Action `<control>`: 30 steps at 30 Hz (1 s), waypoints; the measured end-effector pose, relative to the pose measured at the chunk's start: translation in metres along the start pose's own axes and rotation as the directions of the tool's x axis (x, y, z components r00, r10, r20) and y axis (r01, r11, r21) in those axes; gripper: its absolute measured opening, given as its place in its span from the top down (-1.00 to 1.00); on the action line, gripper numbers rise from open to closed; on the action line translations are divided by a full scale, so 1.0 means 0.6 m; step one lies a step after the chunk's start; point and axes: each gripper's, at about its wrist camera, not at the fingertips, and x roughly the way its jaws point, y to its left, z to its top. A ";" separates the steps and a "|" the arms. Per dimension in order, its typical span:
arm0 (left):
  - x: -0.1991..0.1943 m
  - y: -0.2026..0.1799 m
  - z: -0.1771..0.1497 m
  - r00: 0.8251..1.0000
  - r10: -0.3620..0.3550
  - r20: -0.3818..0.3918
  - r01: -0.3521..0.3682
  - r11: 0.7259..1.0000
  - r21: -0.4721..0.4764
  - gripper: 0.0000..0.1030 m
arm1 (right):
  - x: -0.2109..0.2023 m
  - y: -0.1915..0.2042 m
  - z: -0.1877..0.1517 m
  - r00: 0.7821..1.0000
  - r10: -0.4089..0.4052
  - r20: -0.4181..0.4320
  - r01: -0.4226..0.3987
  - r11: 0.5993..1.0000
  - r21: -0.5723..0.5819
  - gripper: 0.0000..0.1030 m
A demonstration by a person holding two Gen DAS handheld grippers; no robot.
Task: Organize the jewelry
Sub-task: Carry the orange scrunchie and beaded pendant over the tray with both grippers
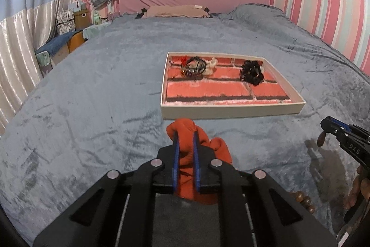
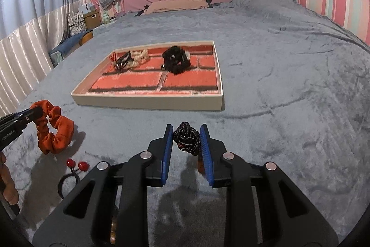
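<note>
Both hands were loaded. The left gripper [image 1: 185, 142] was clamped nearly shut on the gathered orange fabric scrunchie [image 1: 201, 147], which hung clear of the grey plush bed cover [image 1: 92, 96], just short of the near wall of the shallow white tray with the red brick-pattern lining [image 2: 148, 103].

The right gripper [image 2: 186, 138] was pinched, narrow but not fully closed, on a small black braided cord piece [image 2: 186, 139] with a brown end dangling below, also just in front of that tray.

Inside the tray, a black cluster [image 2: 175, 59] lay toward its far right and a tangle of dark and cream pieces [image 2: 129, 59] toward its far left.

A black hair tie with two red beads [image 2: 76, 166] lay on the bed, well in front of the tray's left corner.

The risks: the dangling scrunchie loop could catch the tray's near wall and tip it, and the braided piece, held only by its top, could slip free.
</note>
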 end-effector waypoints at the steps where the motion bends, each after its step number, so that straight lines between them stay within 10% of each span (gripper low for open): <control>1: -0.003 -0.001 0.004 1.000 0.000 0.006 0.000 1.000 0.002 0.79 | -0.002 0.000 0.007 1.000 0.002 0.005 -0.002 1.000 0.004 0.52; 16: -0.014 -0.042 0.140 0.992 -0.017 0.126 0.009 0.998 0.069 0.79 | 0.055 -0.011 0.132 0.999 -0.003 0.042 0.001 0.999 0.035 0.55; 30: 0.202 -0.044 0.211 0.999 0.019 0.041 -0.020 0.999 0.039 0.79 | 0.237 -0.008 0.198 0.998 -0.042 -0.039 0.043 0.999 0.005 0.55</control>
